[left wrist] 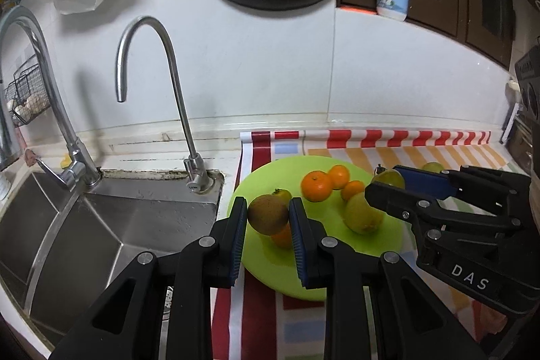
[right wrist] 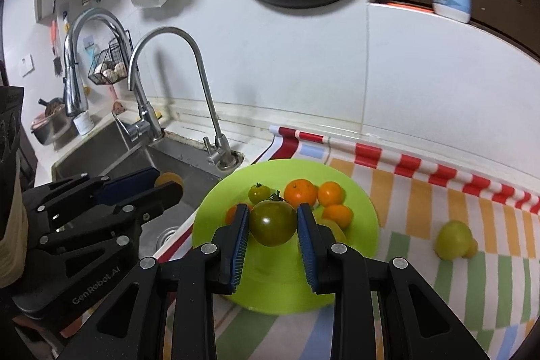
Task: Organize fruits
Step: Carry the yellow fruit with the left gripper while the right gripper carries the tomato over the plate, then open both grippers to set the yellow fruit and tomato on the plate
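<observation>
From the left wrist camera, my left gripper (left wrist: pixel 268 215) has its jaws closed on a brown kiwi (left wrist: pixel 268 214), held over the nine o'clock edge of the lime-green plate (left wrist: pixel 287 275). Mandarins (left wrist: pixel 316 186) and a yellow lemon (left wrist: pixel 362 214) already sit on the plate, so I judge this a delivery step: lower and let go on bare plate. The right gripper (left wrist: pixel 393 188) crowds in from three o'clock, and the sink (left wrist: pixel 101 225) drops away just beside the plate.

From the right wrist camera, my right gripper (right wrist: pixel 273 223) is clamped on a dark green tomato (right wrist: pixel 273 222) above the plate's (right wrist: pixel 270 292) middle. A smaller green tomato (right wrist: pixel 259 192) lies at eleven o'clock. Two yellow-green fruits (right wrist: pixel 454 239) remain on the striped cloth (right wrist: pixel 438 191) at three o'clock.
</observation>
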The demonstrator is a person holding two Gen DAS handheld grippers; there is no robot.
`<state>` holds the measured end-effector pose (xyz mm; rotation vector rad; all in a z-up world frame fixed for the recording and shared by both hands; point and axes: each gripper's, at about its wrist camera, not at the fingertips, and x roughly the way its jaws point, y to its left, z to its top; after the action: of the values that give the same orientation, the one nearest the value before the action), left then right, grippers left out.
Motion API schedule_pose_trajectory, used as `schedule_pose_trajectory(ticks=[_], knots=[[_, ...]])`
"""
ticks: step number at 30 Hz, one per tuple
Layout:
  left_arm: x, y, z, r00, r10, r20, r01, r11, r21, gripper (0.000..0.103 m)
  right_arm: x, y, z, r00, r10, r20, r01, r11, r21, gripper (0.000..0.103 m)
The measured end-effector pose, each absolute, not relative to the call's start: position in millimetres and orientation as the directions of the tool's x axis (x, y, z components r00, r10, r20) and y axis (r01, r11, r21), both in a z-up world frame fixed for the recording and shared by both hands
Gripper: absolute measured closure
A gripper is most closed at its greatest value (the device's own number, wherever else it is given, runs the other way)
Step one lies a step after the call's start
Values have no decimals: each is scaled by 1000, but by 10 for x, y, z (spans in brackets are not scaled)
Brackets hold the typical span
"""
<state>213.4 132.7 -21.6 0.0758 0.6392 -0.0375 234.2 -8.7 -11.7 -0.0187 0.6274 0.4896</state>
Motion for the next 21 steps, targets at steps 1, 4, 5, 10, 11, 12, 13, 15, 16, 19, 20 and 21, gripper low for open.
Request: schedule_pose_trajectory(ticks=[1,4,5,10,11,12,13,15,16,19,20,21], knots=[[2175,1344,-238,800,-10,-600,58,996,61,77,2380,-68,-131,698,435,-569,-447,885,128,73],[2301,1393,-308,794,-9,-608,61,996,65,77,2522,3,-199,685,441,-580,-459,879,128,73],[2341,1409,-332,791,-11,-612,63,996,64,77,2555,21,-220,683,439,-583,-459,879,125,73],[2554,1465,-463,778,-26,-627,88,994,68,77,2740,111,-346,666,434,-607,-461,879,122,73],[2592,1474,-487,775,-31,-631,94,993,66,77,2775,126,-377,663,430,-612,-459,880,121,73],[2632,1480,-517,771,-37,-636,101,993,64,77,2799,134,-396,662,429,-615,-458,881,120,73],[2664,1484,-544,766,-45,-642,110,992,61,77,2813,139,-415,662,425,-617,-456,882,119,73],[2724,1490,-602,756,-61,-652,128,990,56,77,2865,153,-462,658,418,-626,-450,885,118,73],[2749,1490,-624,752,-69,-655,137,989,53,77,2883,160,-483,655,416,-630,-449,886,118,73],[2836,1487,-711,735,-84,-673,162,985,54,77,2932,165,-541,652,405,-641,-445,889,108,73],[2854,1484,-732,730,-85,-678,164,985,53,77,2944,168,-561,652,401,-644,-444,890,105,73],[2882,1488,-759,725,-88,-684,165,985,49,77,2958,166,-576,651,399,-646,-442,891,104,73]])
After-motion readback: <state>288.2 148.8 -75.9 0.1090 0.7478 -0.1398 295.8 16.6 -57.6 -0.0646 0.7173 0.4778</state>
